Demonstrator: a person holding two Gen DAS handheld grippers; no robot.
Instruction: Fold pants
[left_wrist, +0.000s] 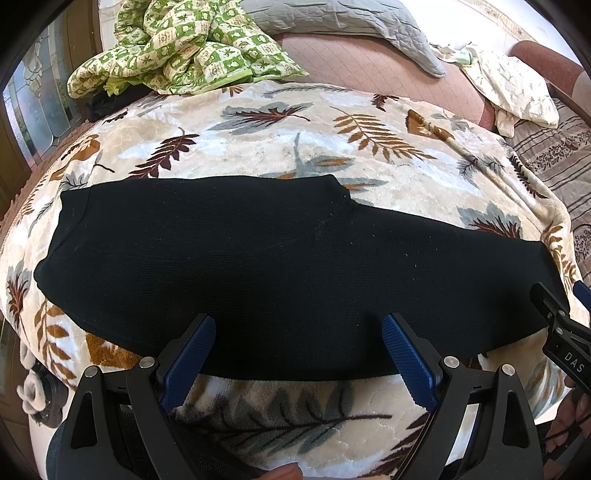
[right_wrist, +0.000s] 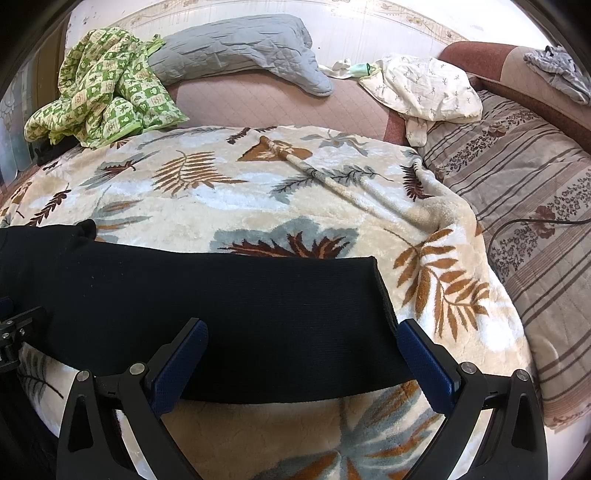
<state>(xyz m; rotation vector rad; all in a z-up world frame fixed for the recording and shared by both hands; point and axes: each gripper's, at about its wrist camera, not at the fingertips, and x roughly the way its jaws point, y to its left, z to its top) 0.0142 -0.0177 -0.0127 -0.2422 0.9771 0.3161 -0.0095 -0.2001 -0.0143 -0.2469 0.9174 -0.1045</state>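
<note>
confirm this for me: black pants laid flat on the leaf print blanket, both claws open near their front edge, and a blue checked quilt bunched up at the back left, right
Not quite: the bunched quilt at the back left is green checked, not blue, as the right wrist view shows. The rest holds: the black pants lie flat on the leaf print blanket, and the left claw and right claw are both open near their front edge.

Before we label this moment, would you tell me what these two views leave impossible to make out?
- Black pants: layer count unreadable in both views; the dark fabric swallows folds.
- Pants' left end: cut off by the right wrist view's left edge.
- Right gripper in the left wrist view: only its tip shows at the right edge.
- Dark item: hidden under the green quilt.
</note>
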